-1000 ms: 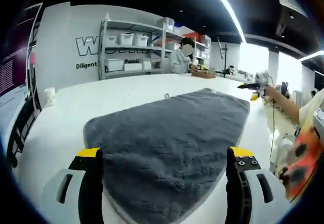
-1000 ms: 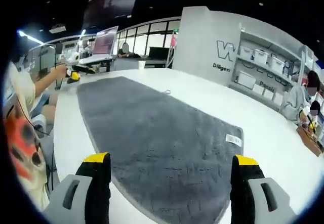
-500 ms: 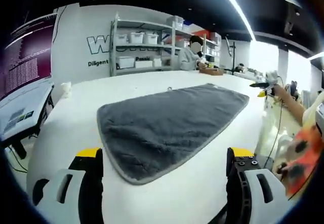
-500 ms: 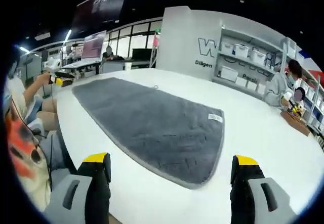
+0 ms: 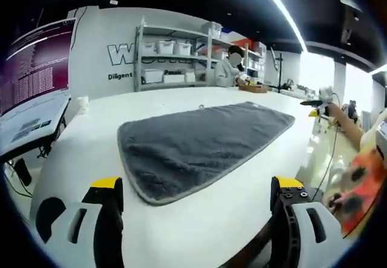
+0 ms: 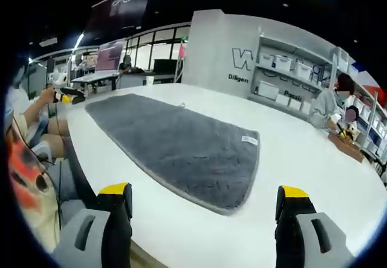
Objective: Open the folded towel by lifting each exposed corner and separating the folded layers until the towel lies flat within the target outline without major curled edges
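A dark grey towel (image 5: 193, 144) lies spread flat on the white table (image 5: 91, 129), its pale hem visible along the near edge. In the right gripper view the same towel (image 6: 175, 144) stretches away to the left, with a small white label (image 6: 248, 140) near its right corner. My left gripper (image 5: 196, 189) hangs open short of the towel's near edge, holding nothing. My right gripper (image 6: 205, 196) is open too, back from the towel's near corner. Both sets of yellow-tipped jaws stand wide apart.
The white table (image 6: 314, 165) runs on past the towel. A shelving rack with white bins (image 5: 172, 56) stands against the back wall. A person (image 5: 228, 68) sits at the far end; another person (image 5: 344, 123) sits at the right edge.
Both grippers have pulled back from the towel, which now looks smaller and farther off. The towel itself lies where it was, flat on the table.
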Motion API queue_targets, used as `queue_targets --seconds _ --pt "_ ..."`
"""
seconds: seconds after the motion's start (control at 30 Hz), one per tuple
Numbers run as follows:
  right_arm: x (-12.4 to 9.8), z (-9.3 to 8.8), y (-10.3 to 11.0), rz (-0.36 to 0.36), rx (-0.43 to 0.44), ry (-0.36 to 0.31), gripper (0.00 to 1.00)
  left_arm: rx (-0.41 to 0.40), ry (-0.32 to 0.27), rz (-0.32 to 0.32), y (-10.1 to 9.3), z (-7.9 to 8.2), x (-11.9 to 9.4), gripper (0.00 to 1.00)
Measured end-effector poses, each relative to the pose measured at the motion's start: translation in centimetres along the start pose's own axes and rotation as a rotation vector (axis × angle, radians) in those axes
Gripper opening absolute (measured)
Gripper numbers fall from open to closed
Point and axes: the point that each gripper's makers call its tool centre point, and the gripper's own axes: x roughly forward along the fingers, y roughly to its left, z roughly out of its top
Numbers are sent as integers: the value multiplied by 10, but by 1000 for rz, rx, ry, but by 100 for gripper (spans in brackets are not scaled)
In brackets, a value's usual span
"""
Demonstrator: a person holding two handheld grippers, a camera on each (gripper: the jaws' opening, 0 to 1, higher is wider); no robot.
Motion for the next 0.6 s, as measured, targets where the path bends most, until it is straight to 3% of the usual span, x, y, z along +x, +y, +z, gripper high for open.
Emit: queue_targets --seconds 0.33,0.6 --pt "5 -17 9 34 -7 41 99 -13 4 -19 -3 -2 5 99" --pt "10 -27 10 14 -41 78 99 -30 -8 -52 -10 -2 13 97"
